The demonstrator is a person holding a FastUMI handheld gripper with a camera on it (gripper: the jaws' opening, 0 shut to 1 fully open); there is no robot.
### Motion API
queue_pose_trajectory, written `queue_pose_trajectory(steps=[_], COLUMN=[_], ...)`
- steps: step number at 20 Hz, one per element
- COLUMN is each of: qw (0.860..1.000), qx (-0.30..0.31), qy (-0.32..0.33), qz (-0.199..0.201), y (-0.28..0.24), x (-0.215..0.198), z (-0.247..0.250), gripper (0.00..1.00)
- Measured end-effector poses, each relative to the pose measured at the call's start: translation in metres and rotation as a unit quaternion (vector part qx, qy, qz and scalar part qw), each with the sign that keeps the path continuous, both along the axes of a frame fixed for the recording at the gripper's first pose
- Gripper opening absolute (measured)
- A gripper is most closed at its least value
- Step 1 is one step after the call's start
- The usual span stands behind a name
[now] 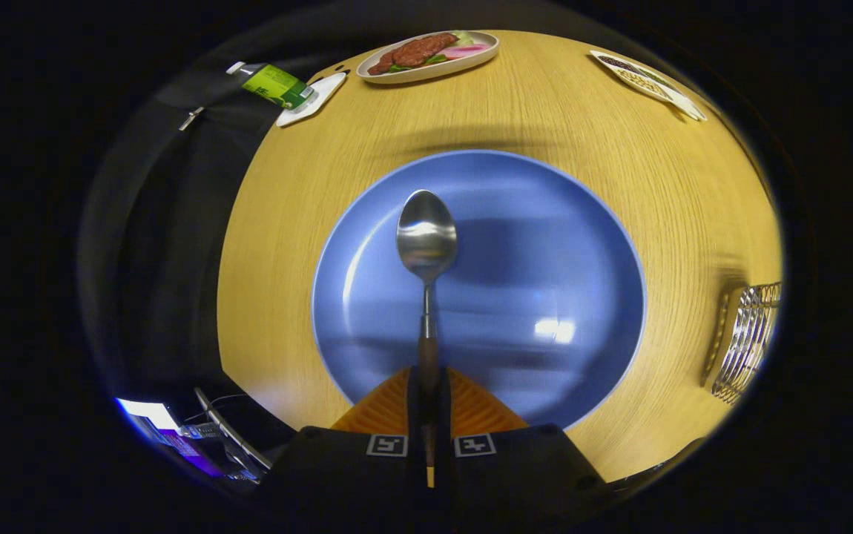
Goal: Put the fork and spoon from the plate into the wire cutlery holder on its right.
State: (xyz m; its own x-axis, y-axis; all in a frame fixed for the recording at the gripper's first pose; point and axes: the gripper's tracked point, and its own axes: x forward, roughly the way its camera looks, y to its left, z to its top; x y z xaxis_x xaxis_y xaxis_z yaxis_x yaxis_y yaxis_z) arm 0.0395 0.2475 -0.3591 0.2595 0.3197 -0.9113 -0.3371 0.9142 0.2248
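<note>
My gripper is shut on the handle of a metal spoon. The spoon sticks out straight ahead of the fingers, its bowl hanging over the middle of the blue plate. The plate lies on the wooden table just beyond and beneath the fingers, with nothing else lying on it. The wire cutlery holder stands on the table to the right of the plate, only part of its mesh visible.
On the far side of the wooden table sit an oval dish of food, a white coaster with a green carton to its left, and another dish at the far right. The table's left edge drops to dark floor.
</note>
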Motion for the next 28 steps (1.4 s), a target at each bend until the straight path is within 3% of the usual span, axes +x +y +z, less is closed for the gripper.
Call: queue_pose_trajectory(steps=[11,18,28], qw=[0.998,0.997,0.996], qx=[0.031,0.004,-0.069], qy=[-0.032,-0.053,-0.015], qz=[0.038,0.051,0.060], y=[-0.061,-0.146,-0.237], x=[-0.017,-0.050,-0.062], z=[0.079,0.129,0.181], gripper=[0.08,0.08,0.08])
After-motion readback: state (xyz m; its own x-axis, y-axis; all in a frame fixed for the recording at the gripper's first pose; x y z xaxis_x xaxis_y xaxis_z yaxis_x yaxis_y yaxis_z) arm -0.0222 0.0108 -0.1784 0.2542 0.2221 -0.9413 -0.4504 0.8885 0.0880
